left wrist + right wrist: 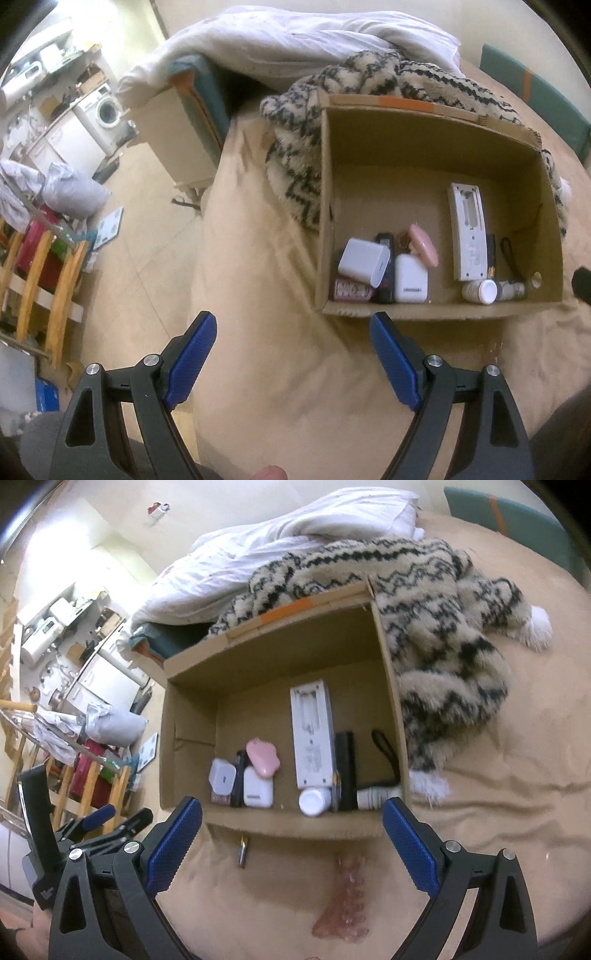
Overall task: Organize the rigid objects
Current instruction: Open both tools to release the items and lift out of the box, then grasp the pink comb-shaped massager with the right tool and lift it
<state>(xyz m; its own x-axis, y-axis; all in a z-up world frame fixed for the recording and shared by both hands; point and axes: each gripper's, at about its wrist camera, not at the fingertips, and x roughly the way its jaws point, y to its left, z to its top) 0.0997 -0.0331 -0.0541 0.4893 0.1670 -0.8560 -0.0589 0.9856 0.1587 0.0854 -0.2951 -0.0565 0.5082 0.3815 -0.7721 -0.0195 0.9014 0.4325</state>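
Observation:
An open cardboard box (pixel 436 314) (pixel 184 746) stands on a tan bedsheet. Inside lie a long white remote (pixel 467 232) (pixel 312 734), a pink case (pixel 424 245) (pixel 263 757), a white charger cube (pixel 364 262) (pixel 221 775), a white pod case (pixel 410 284) (pixel 257 792), a white-capped bottle (pixel 484 291) (pixel 314 801) and a black bar (pixel 345 768). In front of the box lie a clear pink bumpy piece (pixel 341 904) and a small metal clip (pixel 242 853). My left gripper (pixel 293 325) (pixel 118 818) hovers open before the box's near left corner. My right gripper (pixel 291 808) is open over the near wall, empty.
A black-and-cream fuzzy blanket (pixel 443 646) (pixel 295 147) wraps the box's far and right sides, with a white duvet (pixel 295 40) behind. The bed's left edge drops to a floor with a wooden rack (pixel 40 273) and clutter.

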